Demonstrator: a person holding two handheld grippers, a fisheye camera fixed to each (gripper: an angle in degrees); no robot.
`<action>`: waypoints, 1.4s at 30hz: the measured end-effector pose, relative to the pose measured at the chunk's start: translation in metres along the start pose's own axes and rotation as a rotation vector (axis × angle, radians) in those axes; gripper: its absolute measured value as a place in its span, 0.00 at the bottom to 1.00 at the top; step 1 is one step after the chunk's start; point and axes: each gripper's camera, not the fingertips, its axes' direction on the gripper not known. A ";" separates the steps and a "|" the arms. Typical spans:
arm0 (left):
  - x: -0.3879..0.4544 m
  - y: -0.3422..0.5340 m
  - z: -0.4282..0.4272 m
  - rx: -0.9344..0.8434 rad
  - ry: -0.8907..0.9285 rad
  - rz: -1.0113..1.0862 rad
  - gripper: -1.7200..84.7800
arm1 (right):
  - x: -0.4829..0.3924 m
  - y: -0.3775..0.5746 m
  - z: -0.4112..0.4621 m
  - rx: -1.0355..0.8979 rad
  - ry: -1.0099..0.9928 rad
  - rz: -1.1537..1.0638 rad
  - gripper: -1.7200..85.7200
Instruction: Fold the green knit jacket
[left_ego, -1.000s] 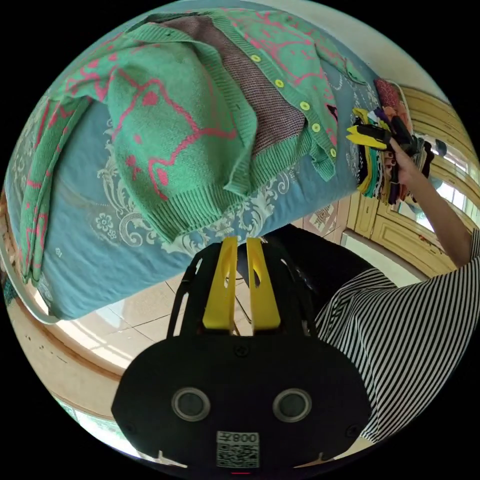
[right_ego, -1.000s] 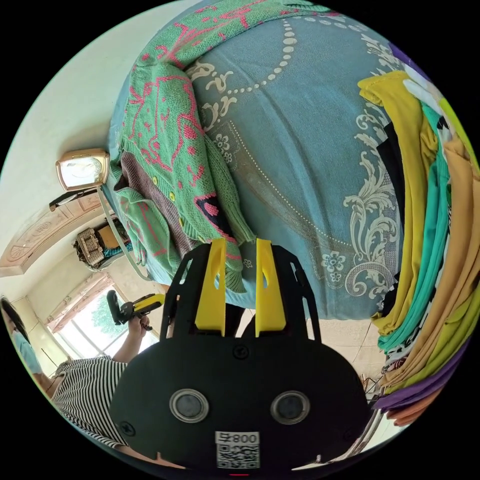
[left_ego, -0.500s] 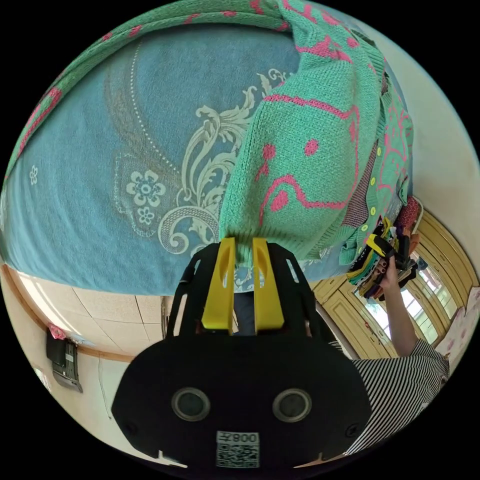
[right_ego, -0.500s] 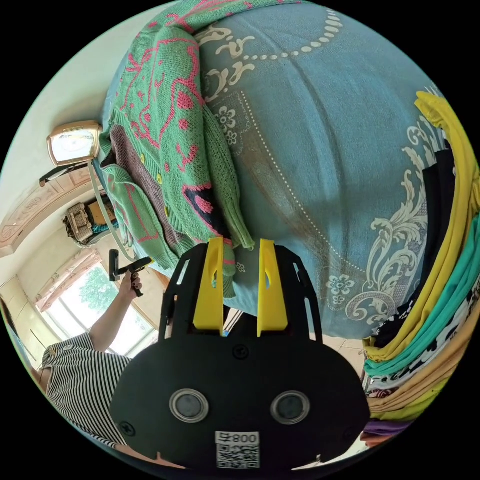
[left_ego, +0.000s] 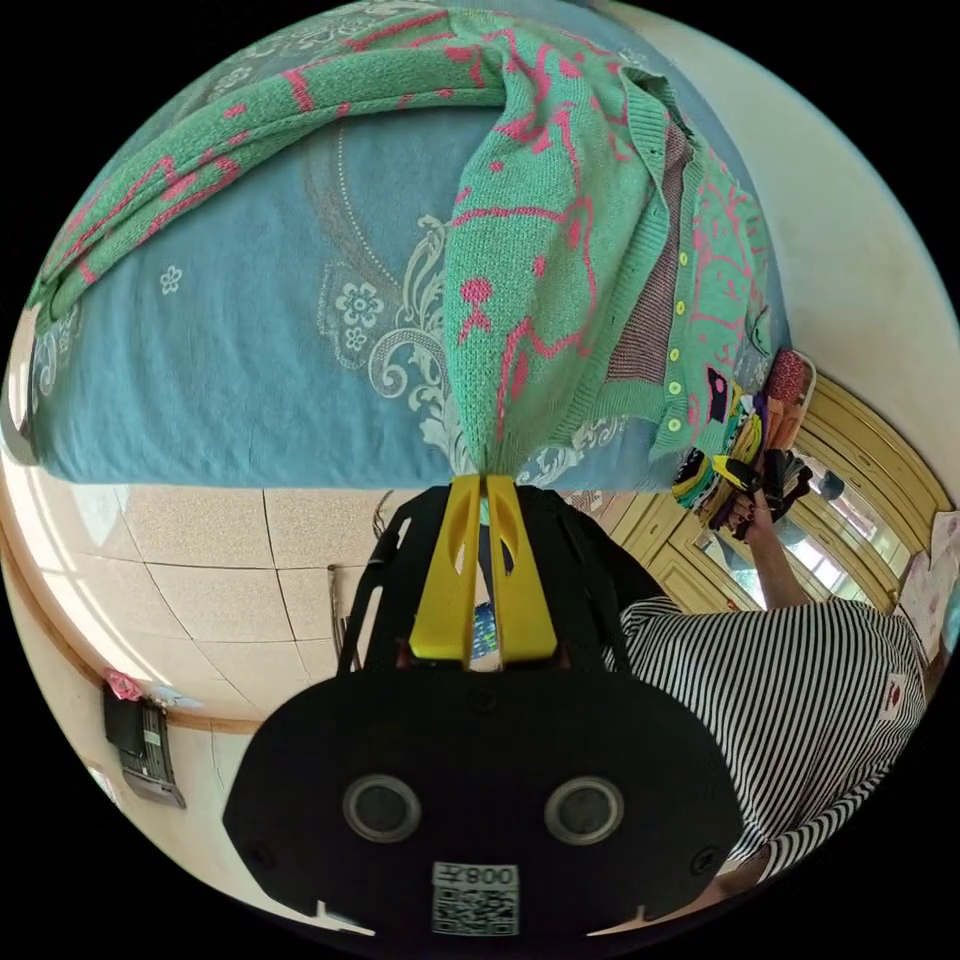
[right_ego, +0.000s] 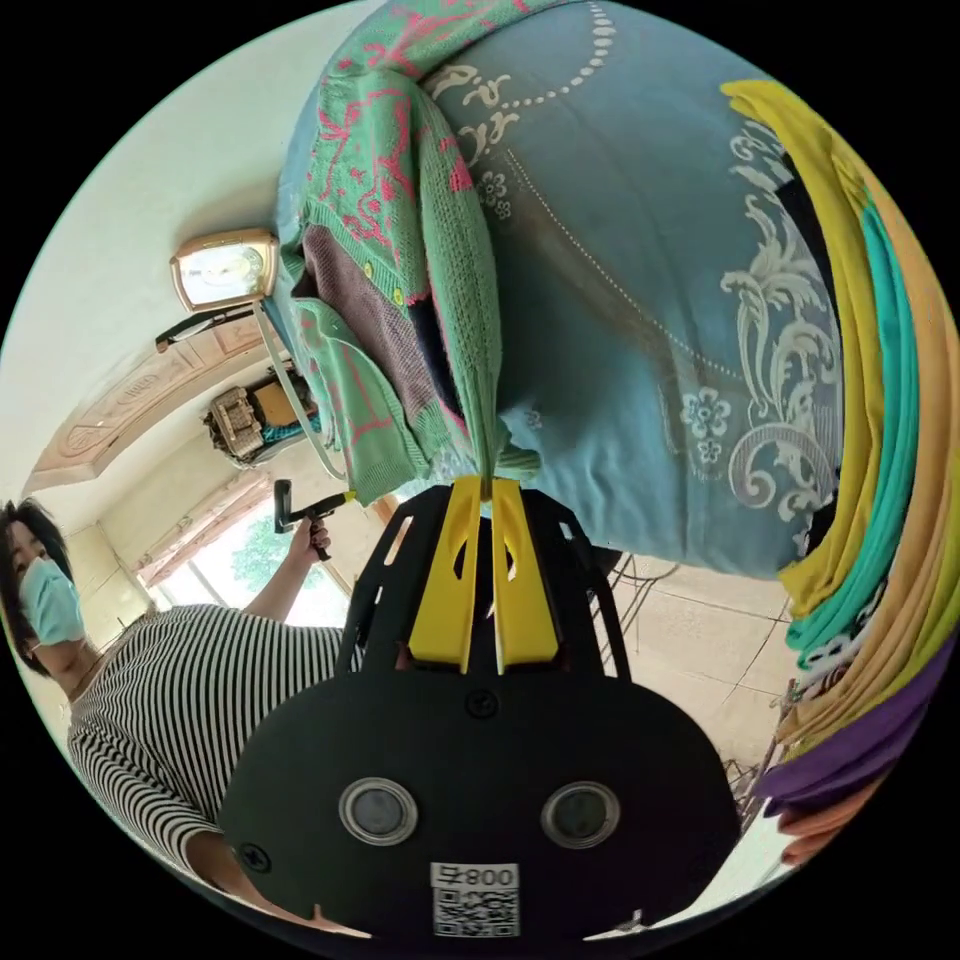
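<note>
The jacket (left_ego: 545, 260) is lying on the bed (left_ego: 250, 330), its far sleeve running off past the picture's edge, and the purplish inside is showing where the front is lying open. One jacket, two grippers and one stack of folded clothes (right_ego: 880, 480) are showing; the number of clothes in the stack is hard to tell. The left gripper (left_ego: 484, 483) is pinching the jacket's hem at the bed's near edge, jaws closed on the knit. The right gripper (right_ego: 490, 485) is clamping the hem too, near the buttoned edge. In the left gripper view, the person's hand (left_ego: 755, 505) is reaching out towards the stack, arm stretched out.
</note>
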 end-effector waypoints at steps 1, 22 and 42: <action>-0.001 0.009 -0.005 0.006 0.014 -0.001 0.03 | 0.005 0.019 -0.008 0.026 -0.056 0.019 0.04; 0.056 -0.083 -0.013 0.242 -0.014 0.165 0.10 | -0.188 -0.148 0.067 0.134 0.359 -0.293 0.10; 0.146 -0.332 -0.049 0.369 -0.212 0.306 0.06 | -0.385 -0.452 0.101 0.307 0.793 -0.373 0.10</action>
